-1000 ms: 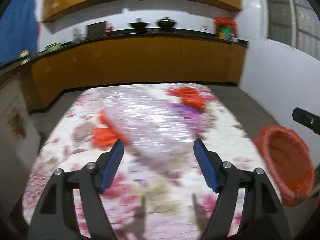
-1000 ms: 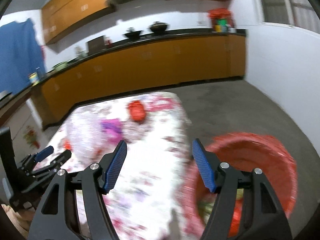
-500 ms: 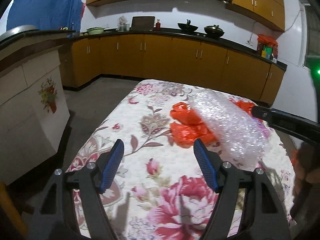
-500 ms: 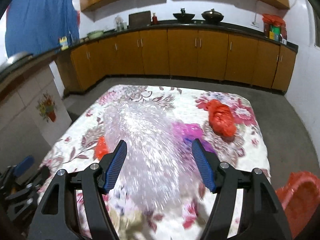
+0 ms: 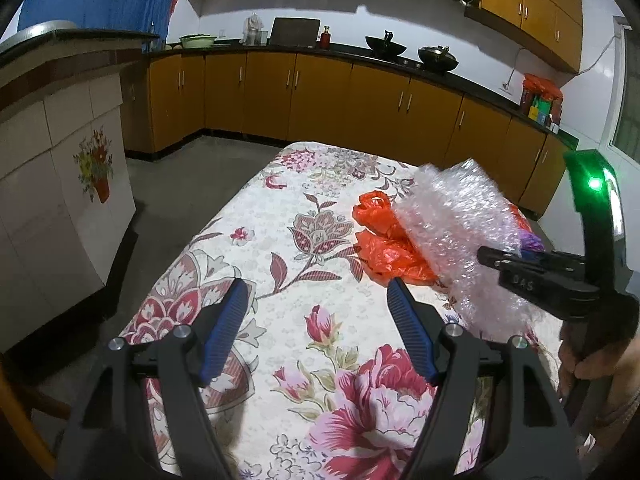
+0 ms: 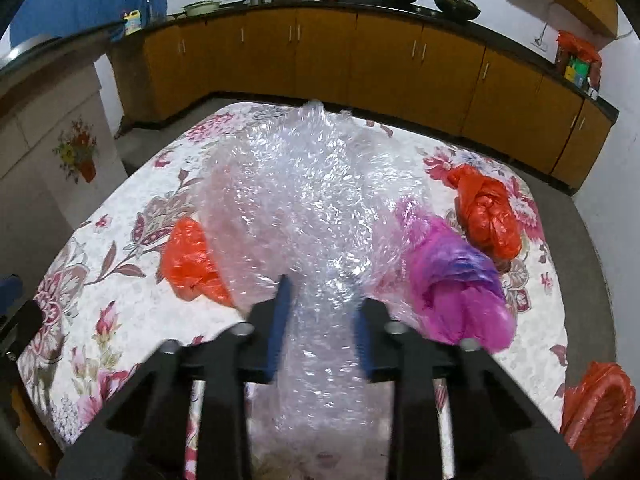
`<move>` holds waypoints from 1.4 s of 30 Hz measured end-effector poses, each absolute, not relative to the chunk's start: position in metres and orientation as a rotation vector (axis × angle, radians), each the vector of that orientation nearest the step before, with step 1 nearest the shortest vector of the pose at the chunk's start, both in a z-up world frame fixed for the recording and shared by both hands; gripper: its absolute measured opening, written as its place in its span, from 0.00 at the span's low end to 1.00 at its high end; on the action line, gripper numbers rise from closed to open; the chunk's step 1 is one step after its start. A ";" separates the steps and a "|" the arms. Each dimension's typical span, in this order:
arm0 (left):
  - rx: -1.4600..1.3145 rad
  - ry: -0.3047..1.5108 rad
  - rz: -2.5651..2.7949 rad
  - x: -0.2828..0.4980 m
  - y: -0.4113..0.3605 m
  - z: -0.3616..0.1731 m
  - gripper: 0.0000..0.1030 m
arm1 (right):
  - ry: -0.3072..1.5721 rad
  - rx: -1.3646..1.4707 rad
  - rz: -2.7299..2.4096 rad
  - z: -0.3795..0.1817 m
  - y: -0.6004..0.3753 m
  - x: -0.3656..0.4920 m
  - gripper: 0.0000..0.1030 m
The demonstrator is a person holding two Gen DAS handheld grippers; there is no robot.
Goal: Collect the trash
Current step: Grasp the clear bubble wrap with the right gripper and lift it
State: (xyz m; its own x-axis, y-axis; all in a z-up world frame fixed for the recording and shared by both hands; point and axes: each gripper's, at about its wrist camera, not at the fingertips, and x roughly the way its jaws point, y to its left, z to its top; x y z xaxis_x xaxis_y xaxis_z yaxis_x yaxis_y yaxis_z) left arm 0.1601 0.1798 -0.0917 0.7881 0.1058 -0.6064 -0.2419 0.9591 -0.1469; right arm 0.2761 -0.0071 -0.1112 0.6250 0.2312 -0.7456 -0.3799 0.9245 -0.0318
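Right tongs clamped on bubble wrap, sheet trailing ahead over table. Left tongs wide open, empty, wrap off to right. Wrap light, soft, springy, slippery; pinch bunched fold, not loose edge.

We see a long crumpled roll of clear bubble wrap pinched near its lower end between the blue fingers of the right gripper, its free length rising up and away from the claw. Just left of the claw, partly under the wrap, lies a crumpled orange plastic bag. Just right of it, touching the wrap, sits a bunched magenta and purple bag. Beyond that, further right and ahead, lies a knotted orange-red bag. Low at the claw's far right stands the red trash bin, only its rim showing.
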 end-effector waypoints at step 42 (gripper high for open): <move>-0.191 0.777 -0.056 0.268 0.059 -0.109 0.54 | 0.636 0.146 0.164 -0.047 -0.197 0.196 0.16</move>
